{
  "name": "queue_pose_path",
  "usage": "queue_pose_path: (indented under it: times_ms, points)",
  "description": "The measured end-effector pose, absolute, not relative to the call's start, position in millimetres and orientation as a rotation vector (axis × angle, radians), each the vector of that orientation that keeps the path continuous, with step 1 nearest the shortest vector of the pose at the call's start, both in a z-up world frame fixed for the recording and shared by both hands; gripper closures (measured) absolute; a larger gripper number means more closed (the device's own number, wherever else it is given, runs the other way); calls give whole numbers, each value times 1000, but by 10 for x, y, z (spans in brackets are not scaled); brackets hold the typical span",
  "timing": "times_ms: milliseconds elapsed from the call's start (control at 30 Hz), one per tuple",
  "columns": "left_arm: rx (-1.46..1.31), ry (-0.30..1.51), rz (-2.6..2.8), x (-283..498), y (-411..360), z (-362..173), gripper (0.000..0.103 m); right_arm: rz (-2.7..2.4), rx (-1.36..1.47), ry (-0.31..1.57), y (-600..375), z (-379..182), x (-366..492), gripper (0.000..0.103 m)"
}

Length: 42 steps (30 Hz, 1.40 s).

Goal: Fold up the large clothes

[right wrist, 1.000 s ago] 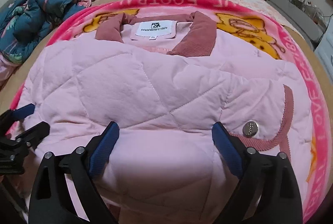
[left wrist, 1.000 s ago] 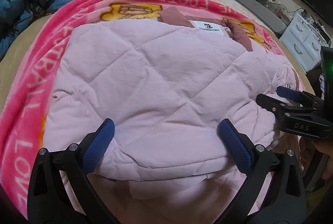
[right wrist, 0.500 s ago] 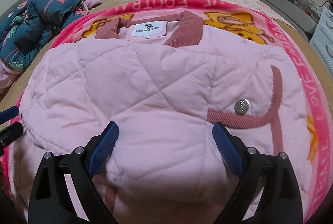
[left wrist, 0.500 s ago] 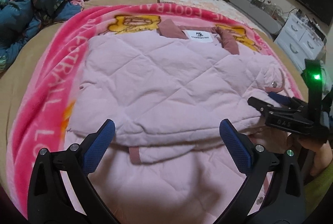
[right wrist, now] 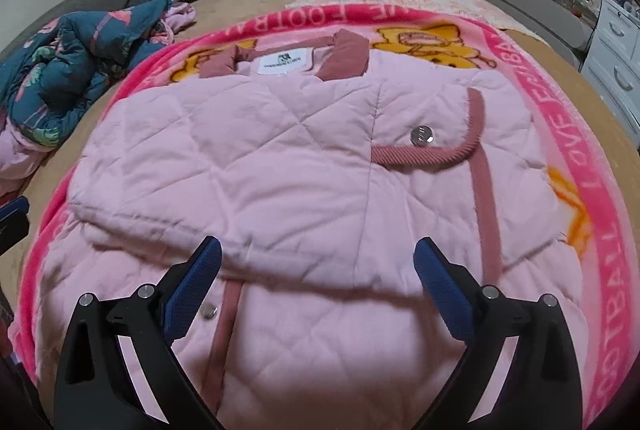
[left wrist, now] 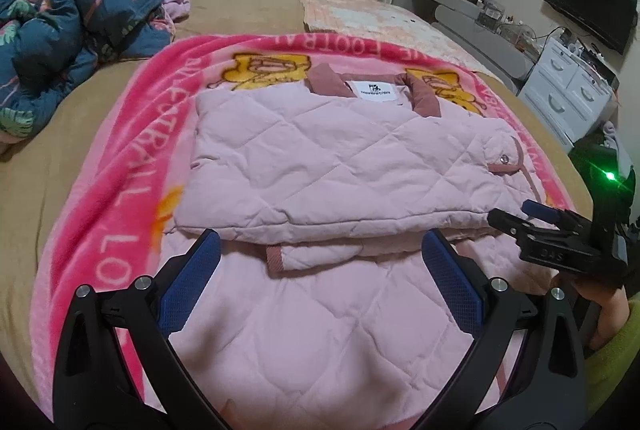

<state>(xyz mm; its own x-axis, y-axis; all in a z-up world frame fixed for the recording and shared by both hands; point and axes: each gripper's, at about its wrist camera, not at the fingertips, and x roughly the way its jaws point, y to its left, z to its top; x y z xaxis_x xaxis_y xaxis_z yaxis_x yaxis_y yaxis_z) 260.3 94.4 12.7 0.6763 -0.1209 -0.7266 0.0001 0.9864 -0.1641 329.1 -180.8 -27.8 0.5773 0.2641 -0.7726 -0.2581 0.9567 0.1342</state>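
Pink quilted jacket (left wrist: pixel 332 166) lies spread on the pink blanket (left wrist: pixel 132 166) on the bed, collar toward the far edge, sleeves folded in across the body. Left gripper (left wrist: pixel 320 270) hangs over the near hem, jaws wide, nothing between them. Right gripper (right wrist: pixel 316 272) has just been opening, jaws wide and empty too. Looks like sleeve folds done, bottom fold pending. Next move: each gripper takes a hem corner at the near edge and carries it toward the collar (right wrist: pixel 346 60).

A folded pink quilted jacket (left wrist: pixel 320 166) lies on a pink blanket (left wrist: pixel 120 190), both grippers' fingers spread and empty.
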Motion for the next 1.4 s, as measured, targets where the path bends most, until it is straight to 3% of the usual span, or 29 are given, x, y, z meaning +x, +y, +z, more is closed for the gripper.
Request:
queue_pose_path:
  times_ms: [567, 1400]
  points:
    - [-162, 732, -85, 2115, 836, 556, 9, 340, 76, 737, -2009, 536, 2582, 4]
    - [-126, 621, -132, 1528, 582, 942, 9, 394, 91, 604, -2126, 1045, 1832, 4]
